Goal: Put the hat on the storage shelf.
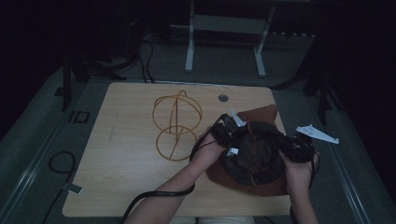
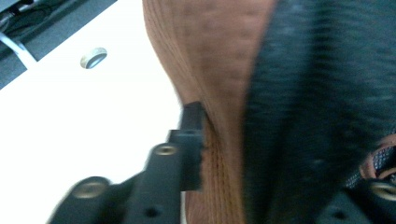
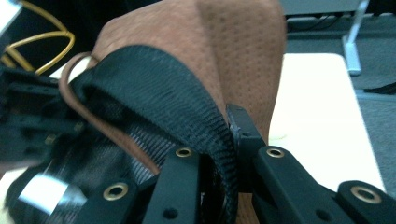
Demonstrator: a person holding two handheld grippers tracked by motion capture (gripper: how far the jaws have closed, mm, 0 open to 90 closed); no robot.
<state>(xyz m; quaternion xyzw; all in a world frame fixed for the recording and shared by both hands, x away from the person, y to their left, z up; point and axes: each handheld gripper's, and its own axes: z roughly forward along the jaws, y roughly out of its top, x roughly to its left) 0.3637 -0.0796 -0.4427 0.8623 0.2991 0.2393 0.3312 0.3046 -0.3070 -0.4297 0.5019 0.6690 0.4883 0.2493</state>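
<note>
Brown hat (image 1: 254,154) upside down on table (image 1: 130,154), rim pinched by left gripper (image 1: 227,127) and right gripper (image 1: 292,148); apparently lifted slightly, beside wire stand (image 1: 176,125).

High view dim and murky, tool views brighter, close foreground blurred

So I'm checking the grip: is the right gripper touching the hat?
Touching. The right gripper view shows the right gripper closed on the hat's black inner band, which passes between its jaws.
</note>
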